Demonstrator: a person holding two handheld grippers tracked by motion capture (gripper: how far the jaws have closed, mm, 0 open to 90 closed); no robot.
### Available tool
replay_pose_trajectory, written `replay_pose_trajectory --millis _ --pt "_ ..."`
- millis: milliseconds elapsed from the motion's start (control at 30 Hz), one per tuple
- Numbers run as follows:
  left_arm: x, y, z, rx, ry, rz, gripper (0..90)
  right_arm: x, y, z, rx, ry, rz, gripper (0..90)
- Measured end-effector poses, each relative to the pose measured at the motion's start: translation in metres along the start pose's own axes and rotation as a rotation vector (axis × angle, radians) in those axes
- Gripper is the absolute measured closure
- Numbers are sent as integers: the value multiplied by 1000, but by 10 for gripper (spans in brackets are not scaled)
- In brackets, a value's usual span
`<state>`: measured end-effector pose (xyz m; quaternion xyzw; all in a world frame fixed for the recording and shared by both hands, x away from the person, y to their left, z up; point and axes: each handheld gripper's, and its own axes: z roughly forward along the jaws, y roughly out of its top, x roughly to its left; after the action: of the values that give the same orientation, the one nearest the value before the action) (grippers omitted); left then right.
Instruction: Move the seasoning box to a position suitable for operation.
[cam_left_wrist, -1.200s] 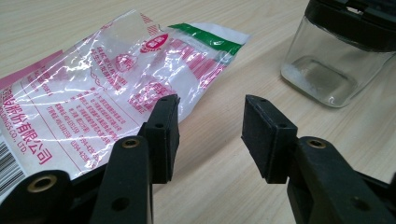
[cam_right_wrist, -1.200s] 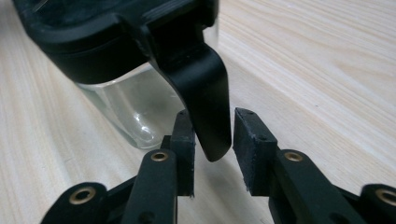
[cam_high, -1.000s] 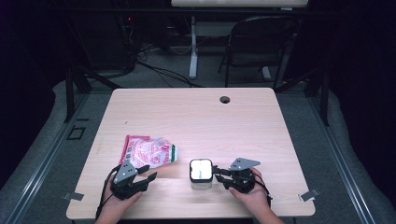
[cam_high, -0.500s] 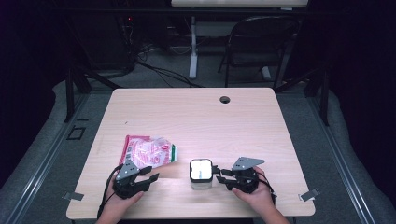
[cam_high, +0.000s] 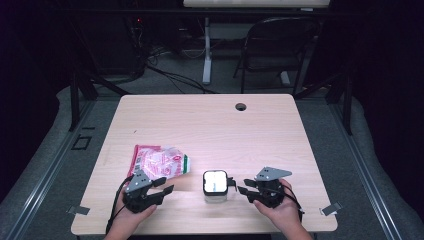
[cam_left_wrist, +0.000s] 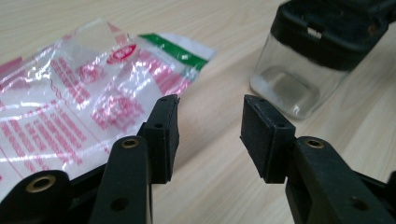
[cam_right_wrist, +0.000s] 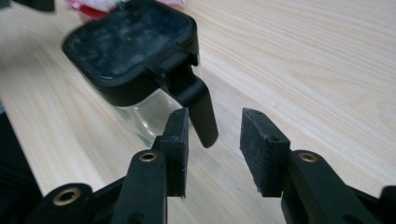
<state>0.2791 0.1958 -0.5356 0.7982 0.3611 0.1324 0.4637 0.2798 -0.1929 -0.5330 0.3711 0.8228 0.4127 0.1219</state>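
Near the table's front edge, left tongs (cam_high: 167, 190) and right tongs (cam_high: 241, 189) lie low, both spread, flanking the jar (cam_high: 215, 186).

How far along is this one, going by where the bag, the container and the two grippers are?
Nothing looks done yet: the plastic bag lies flat on the table and the clear container stands with its black lid on. In hand: nothing. The left gripper is open beside the bag, and the right gripper is open at the lid's latch tab. Any grasping or opening remains.
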Motion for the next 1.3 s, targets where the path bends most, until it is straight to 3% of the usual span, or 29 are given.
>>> replay_pose_trajectory --millis 100,233,367,567,700,867,967,1033,1133,1300 --pt "0 9 2 -11 -11 -32 574 0 6 -4 -7 9 32 630" --pt "-1 24 9 23 -30 -56 602 0 12 -7 3 3 62 631" --pt "-1 44 22 9 -73 -114 623 -1 17 -8 -5 13 98 657" --pt "-4 73 45 -4 -103 -165 648 0 36 -8 -2 23 117 733" --pt "-9 86 59 17 -107 -146 693 3 49 -7 -16 -2 125 759" --pt "-17 90 60 29 -142 -147 792 6 58 -13 -56 18 191 828" --pt "-23 89 57 47 -127 -101 831 9 60 -16 -65 15 204 879" --pt "-25 86 55 60 -129 -72 880 13 58 -17 -49 8 187 893" --pt "-26 81 54 86 -118 -46 895 14 55 -15 -53 8 191 883" --pt "-21 71 56 115 -124 -62 899 10 44 -1 -39 25 217 856"
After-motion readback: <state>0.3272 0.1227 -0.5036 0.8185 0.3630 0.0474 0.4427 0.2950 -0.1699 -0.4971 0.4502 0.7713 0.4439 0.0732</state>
